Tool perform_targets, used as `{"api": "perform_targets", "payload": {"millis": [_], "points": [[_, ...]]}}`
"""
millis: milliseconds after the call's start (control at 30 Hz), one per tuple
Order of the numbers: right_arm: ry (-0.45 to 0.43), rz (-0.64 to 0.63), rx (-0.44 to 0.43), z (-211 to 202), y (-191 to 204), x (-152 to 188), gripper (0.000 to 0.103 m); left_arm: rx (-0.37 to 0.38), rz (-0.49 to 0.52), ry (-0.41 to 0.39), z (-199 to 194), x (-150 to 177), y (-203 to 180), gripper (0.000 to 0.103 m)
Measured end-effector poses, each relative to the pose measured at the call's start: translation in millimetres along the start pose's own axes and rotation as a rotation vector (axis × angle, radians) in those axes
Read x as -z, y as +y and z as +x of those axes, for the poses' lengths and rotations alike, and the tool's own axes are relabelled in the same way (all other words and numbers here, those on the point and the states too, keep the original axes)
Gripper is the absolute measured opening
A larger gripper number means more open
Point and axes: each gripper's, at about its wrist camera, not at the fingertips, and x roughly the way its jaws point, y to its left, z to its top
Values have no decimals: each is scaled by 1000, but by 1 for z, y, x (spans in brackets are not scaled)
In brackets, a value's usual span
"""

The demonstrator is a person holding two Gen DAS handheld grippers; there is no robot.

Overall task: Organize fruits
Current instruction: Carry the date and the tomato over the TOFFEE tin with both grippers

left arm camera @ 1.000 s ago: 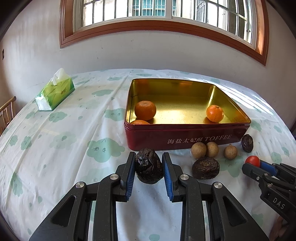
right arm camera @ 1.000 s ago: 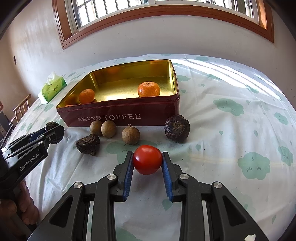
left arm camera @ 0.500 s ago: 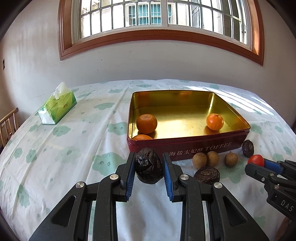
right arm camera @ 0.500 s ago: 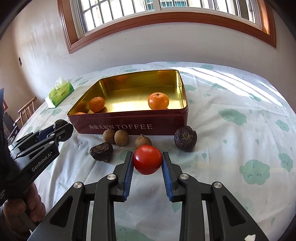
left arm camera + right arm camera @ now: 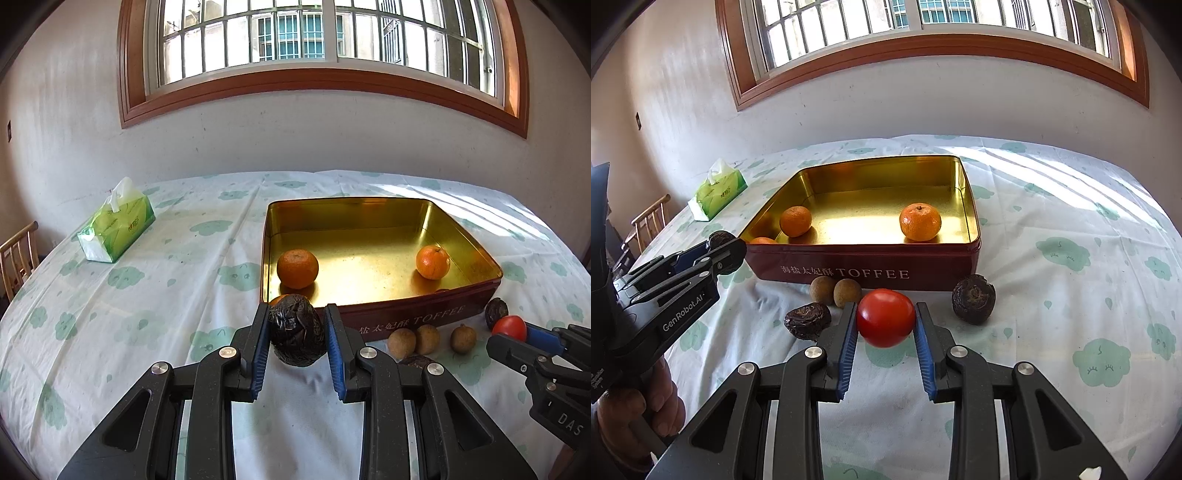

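Note:
My left gripper [image 5: 297, 339] is shut on a dark wrinkled fruit [image 5: 296, 334] and holds it above the cloth, just in front of the red toffee tin [image 5: 424, 317]. My right gripper [image 5: 885, 325] is shut on a red tomato [image 5: 885, 317] and holds it in front of the tin [image 5: 864, 271]. The tin holds three oranges [image 5: 297, 268] [image 5: 432, 262]; one is mostly hidden behind the near wall. Three small brown fruits [image 5: 402, 338] and two more dark wrinkled fruits [image 5: 973, 299] [image 5: 808, 320] lie on the cloth in front of the tin.
A green tissue pack [image 5: 116, 230] lies at the far left of the cloud-patterned cloth [image 5: 147, 288]. A wooden chair [image 5: 16, 254] stands past the left edge. A wall with a window is behind.
Both grippers have risen with their fruits held. The tin looks farther and lower in both views.

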Motion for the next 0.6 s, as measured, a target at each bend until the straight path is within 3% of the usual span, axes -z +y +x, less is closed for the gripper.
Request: {"api": "perform_targets", "payload": {"millis": [600], "points": [[-32,-2,-6,0,3,-18,28,1,7,-25,6,-17,-1,29]]}}
